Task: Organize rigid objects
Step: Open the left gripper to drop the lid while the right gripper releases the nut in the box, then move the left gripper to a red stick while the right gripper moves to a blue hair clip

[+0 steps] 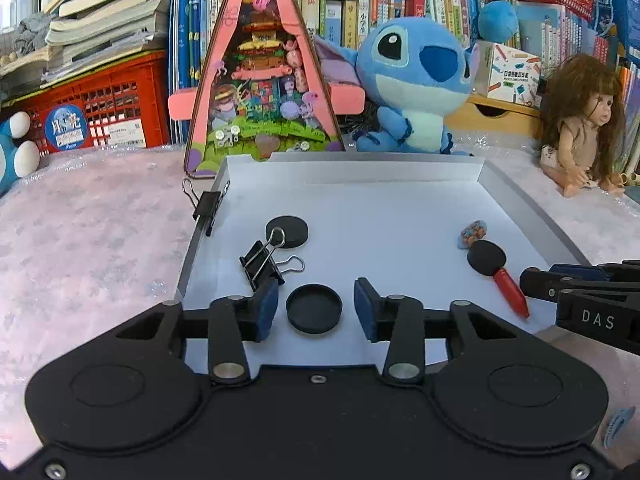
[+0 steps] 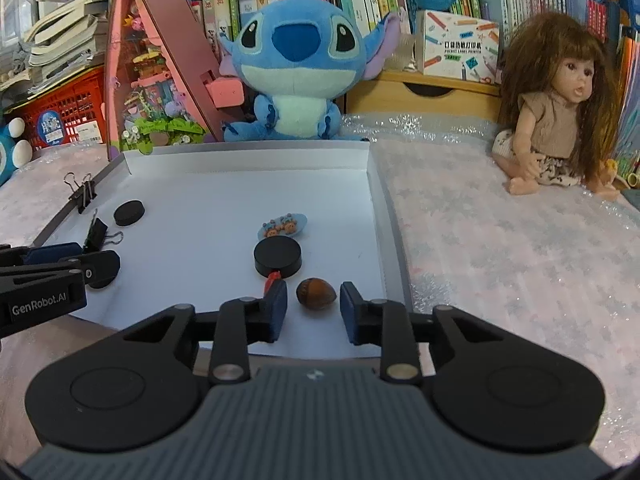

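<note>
While both gape | left claw (image 1: pixel 316 304) straddles cap (image 1: pixel 314 309) | right claw (image 2: pixel 313 306) straddles acorn (image 2: pixel 315 294)

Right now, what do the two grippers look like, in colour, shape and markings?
Both are black plastic with two blue-padded fingers, silver pivot pins and round raised discs on the body. The left gripper reads "GenRobot.AI" on its side; the right gripper reads "DAS" and has a ribbed grey top.

The right gripper (image 2: pixel 313 306) stands open at 6 o'clock over the white tray (image 2: pixel 372 184), a brown acorn (image 2: pixel 315 294) lying between its blue pads (image 2: pixel 278 308), touching neither. Just beyond, toward 12 o'clock, sits a black round cap (image 2: pixel 278 256), a red crayon tip (image 2: pixel 272 280) against it. The left gripper (image 2: pixel 96 266) enters at 9 o'clock near a black binder clip (image 2: pixel 96 234).
</note>
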Demonstrator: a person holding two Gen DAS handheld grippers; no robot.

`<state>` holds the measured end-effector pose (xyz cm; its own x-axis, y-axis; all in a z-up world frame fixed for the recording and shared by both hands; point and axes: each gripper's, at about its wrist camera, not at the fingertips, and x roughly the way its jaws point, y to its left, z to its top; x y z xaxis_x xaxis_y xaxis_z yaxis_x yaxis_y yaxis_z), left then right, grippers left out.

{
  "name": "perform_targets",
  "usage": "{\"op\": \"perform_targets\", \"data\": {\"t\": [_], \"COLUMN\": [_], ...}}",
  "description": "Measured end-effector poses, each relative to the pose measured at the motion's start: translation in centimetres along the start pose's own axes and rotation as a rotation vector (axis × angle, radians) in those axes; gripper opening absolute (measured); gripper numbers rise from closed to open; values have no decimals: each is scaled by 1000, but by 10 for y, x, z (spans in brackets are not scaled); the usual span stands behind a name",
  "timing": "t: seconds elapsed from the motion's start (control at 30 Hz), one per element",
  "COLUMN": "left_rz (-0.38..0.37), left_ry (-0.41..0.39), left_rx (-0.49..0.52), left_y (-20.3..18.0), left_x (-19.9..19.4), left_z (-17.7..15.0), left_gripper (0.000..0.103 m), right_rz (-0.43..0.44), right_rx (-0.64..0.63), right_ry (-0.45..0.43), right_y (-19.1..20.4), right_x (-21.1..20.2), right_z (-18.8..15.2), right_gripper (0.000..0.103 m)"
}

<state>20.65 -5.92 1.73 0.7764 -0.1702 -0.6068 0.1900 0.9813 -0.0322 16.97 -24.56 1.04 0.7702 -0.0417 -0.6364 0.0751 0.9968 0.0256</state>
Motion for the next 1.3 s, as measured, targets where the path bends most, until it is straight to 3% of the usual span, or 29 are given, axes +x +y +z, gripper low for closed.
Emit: {"op": "perform_targets", "data": {"t": [0.23, 0.3, 0.4, 0.8, 1.3], "left_rz": [-19, -24, -35, -83, -126], "left_ry": [-22, -31, -52, -83, -110], "left_rx": [26, 32, 39, 73, 138], "left_y": [-3, -4, -4, -5, -12], "left_x": [-21, -29, -42, -89, -126], "left_z": [-3, -6, -11, -45, -97], "left_gripper": [57, 68, 76, 81, 87], "right_rz": [34, 62, 93, 126, 78], "right_rx": [8, 21, 21, -44, -112], "right_ry": [-47, -67, -100, -183, -201], "right_y": [-3, -5, -6, -9, -12], "right_x": [-22, -31, -46, -87, -105], "right_z": [-5, -8, -15, -51, -100], "right_gripper": [57, 61, 67, 86, 89]}}
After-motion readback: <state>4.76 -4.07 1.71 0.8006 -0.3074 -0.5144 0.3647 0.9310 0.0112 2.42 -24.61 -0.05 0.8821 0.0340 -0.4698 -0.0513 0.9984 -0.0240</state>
